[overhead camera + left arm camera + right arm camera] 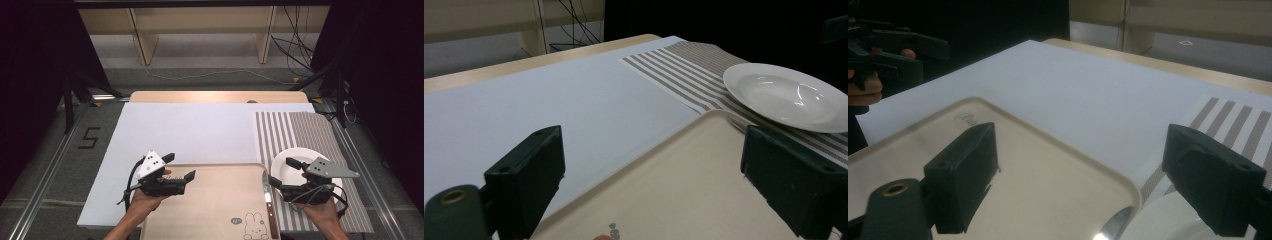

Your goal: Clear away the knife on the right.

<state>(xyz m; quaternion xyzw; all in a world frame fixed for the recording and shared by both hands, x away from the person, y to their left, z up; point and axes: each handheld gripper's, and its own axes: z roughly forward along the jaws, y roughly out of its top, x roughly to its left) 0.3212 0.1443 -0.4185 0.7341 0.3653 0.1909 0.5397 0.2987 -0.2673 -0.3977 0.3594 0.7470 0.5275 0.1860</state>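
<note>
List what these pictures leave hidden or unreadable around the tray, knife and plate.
- Knife: in the right gripper view only its blade tip shows, cut off by the bottom edge.
- Plate: high view, near side hidden by the right tongs.
- Tray: near edge cut off in the high view; rabbit print wording too small.

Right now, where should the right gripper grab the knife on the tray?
Probably the brown handle. The knife lies flat along the right edge of the tray, blade pointing away from the person, beside the plate. Come from above with the open right gripper, jaws across the handle's width.
</note>
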